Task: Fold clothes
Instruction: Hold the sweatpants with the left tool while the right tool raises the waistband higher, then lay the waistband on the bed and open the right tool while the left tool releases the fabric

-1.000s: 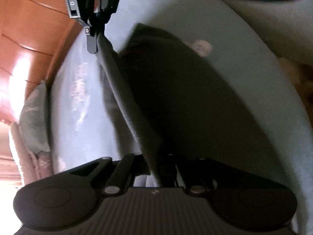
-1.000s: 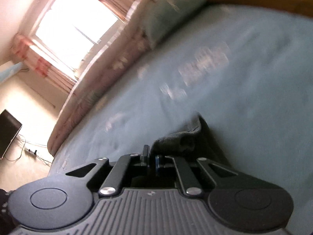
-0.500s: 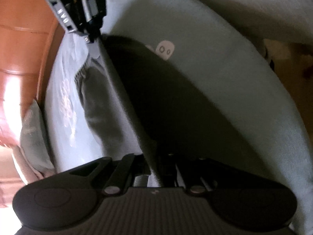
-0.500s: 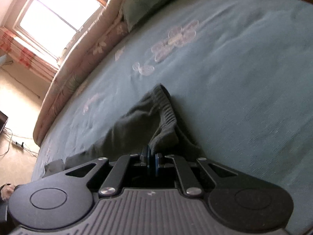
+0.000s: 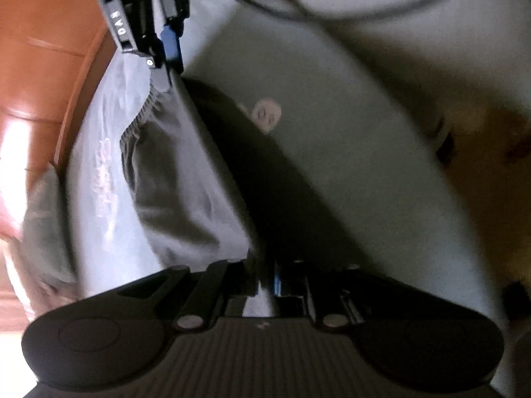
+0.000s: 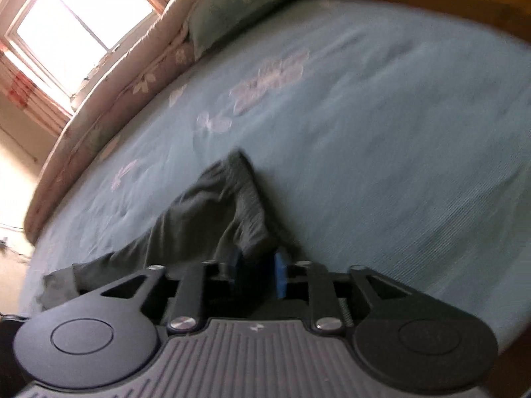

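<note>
Early stage: grey garment (image 6: 199, 219) unfolded on bed (image 6: 381, 132). Left gripper (image 5: 265, 285) clamps its edge; right gripper (image 6: 257, 262) jaws parted, folds remain.

left wrist view close over the bed (image 5: 348, 152), facing along its fingers toward the right gripper (image 5: 166, 63), right wrist view low over the bedspread, facing pillow (image 6: 239, 6) and window (image 6: 79, 23), both sharing the grey garment (image 5: 186, 199)

Matt grey cloth trousers (image 6: 199, 222); glossy wooden headboard (image 5: 43, 49).
</note>
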`<state>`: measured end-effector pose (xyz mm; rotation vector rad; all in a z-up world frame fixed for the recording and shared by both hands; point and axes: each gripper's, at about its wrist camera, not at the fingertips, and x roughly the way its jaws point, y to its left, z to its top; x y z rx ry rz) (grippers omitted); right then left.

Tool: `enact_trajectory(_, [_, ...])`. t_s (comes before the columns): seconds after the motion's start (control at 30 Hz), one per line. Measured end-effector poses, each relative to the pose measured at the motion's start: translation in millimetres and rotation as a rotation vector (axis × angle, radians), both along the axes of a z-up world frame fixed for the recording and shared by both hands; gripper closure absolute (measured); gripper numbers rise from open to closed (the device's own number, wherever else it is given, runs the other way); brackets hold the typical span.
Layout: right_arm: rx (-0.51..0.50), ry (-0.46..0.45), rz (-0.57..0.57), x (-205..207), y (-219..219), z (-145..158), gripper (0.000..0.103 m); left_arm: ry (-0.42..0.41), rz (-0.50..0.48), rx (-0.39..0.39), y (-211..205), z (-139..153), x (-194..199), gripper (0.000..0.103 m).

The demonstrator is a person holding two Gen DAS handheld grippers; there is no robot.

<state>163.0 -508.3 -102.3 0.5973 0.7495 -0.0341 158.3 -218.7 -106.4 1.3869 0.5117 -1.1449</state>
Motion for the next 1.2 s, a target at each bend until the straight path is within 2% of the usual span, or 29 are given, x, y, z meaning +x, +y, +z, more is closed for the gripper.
enact_trajectory(0.17, [-0.143,-0.079,-0.028,-6.5,8.8,37.1,0.065,0.105,0.073,-0.066,5.1,13.6,0.7,0.085])
enact_trajectory(0.2, [-0.146,-0.105,-0.003,-5.3,15.5,43.1,0.065,0.135,0.118,-0.091,11.0,19.9,5.1,0.085])
enact_trajectory(0.27, [-0.144,-0.129,0.085,2.3,36.2,49.4,0.064,0.198,0.228,-0.145,26.6,32.4,16.4,0.085])
enact_trajectory(0.37, [-0.148,-0.114,0.232,17.1,75.8,42.7,0.063,0.283,0.424,-0.229,56.6,46.5,35.4,0.076])
enact_trajectory(0.43, [-0.142,-0.076,0.329,26.6,101.9,28.6,0.063,0.336,0.568,-0.3,82.3,53.0,38.5,0.07])
enact_trajectory(0.5, [-0.151,-0.015,0.376,31.3,117.2,12.1,0.063,0.387,0.698,-0.376,108.5,56.3,43.7,0.063])
enact_trajectory(0.57, [-0.182,0.056,0.416,31.7,127.0,-7.1,0.061,0.451,0.805,-0.462,129.0,49.2,47.5,0.058])
enact_trajectory(0.63, [-0.201,0.073,0.437,27.2,129.4,-18.2,0.061,0.517,0.91,-0.549,149.1,41.5,51.3,0.058])
enact_trajectory(0.73, [-0.185,0.071,0.422,23.9,122.3,-11.5,0.059,0.616,1.068,-0.68,179.2,30.0,57.0,0.056])
enact_trajectory(0.8, [-0.184,0.074,0.411,23.4,120.7,-8.7,0.053,0.682,1.173,-0.768,199.3,22.3,60.8,0.045])
enact_trajectory(0.97, [-0.18,0.069,0.388,19.4,126.2,-10.3,0.053,0.846,1.432,-0.991,249.4,3.0,70.3,0.043])
enact_trajectory(1.1, [-0.14,0.066,0.355,19.6,124.9,-12.3,0.053,0.973,1.594,-1.143,277.4,-32.4,76.2,0.044])
enact_trajectory(1.2, [-0.141,0.065,0.356,20.0,125.3,-12.7,0.053,1.048,1.657,-1.317,298.4,-47.4,78.5,0.044])
